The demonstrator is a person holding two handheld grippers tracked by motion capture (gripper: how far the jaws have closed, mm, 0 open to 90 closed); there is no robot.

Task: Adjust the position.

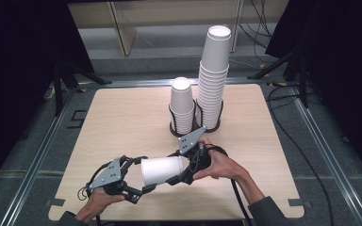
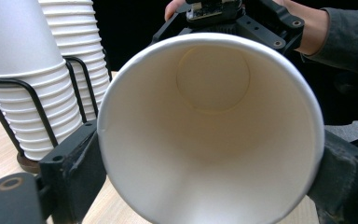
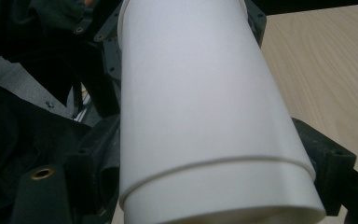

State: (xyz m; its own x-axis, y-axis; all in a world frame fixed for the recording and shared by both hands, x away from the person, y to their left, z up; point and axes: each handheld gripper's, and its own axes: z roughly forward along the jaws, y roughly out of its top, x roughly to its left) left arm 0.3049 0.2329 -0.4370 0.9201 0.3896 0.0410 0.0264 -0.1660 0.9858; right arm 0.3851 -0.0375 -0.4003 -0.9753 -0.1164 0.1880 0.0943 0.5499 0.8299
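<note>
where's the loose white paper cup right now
The white paper cup lies sideways above the wooden table's near edge in the high view, between left gripper and right gripper.

We see a plain white paper cup (image 1: 162, 170), white cup stacks (image 1: 212, 75) in a black wire holder (image 1: 195, 126), black grippers with grey plates, and a light wood-grain table (image 1: 122, 117).

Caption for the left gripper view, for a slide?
Left gripper clamps the rim of a cup held from behind by the right gripper, beside two racked stacks.
</note>
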